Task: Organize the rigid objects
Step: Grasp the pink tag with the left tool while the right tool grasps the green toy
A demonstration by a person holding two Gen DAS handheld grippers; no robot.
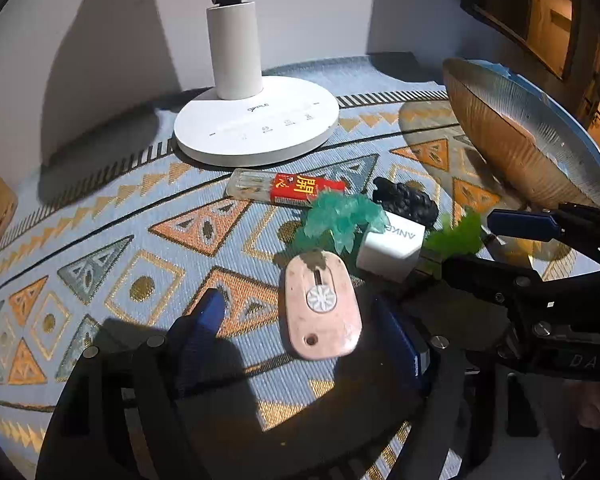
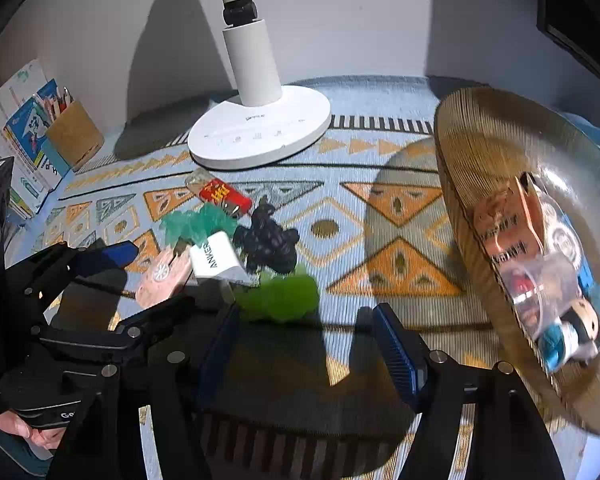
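Left gripper (image 1: 304, 316): jaws spread wide, holding nothing; the pink cutter (image 1: 320, 306) lies flat on the mat between its fingers, touching neither as far as can be seen.
Mat (image 1: 100, 248): patterned cloth under everything.
Lamp (image 1: 256, 120): white base, well ahead of the left gripper.
Red box (image 1: 288, 189): ahead of the left gripper, just short of the lamp.
Teal piece (image 1: 340, 214): just past the cutter's far end.
Charger (image 1: 392, 246): white, ahead and right of the cutter, against the teal piece.
Black piece (image 1: 406, 200): just behind the charger.
Right gripper (image 2: 306, 340): jaws wide apart, empty.
Green piece (image 2: 280, 296): just ahead of its left finger.
Basket (image 2: 460, 184): ahead and right of the right gripper, tilted, small items inside.
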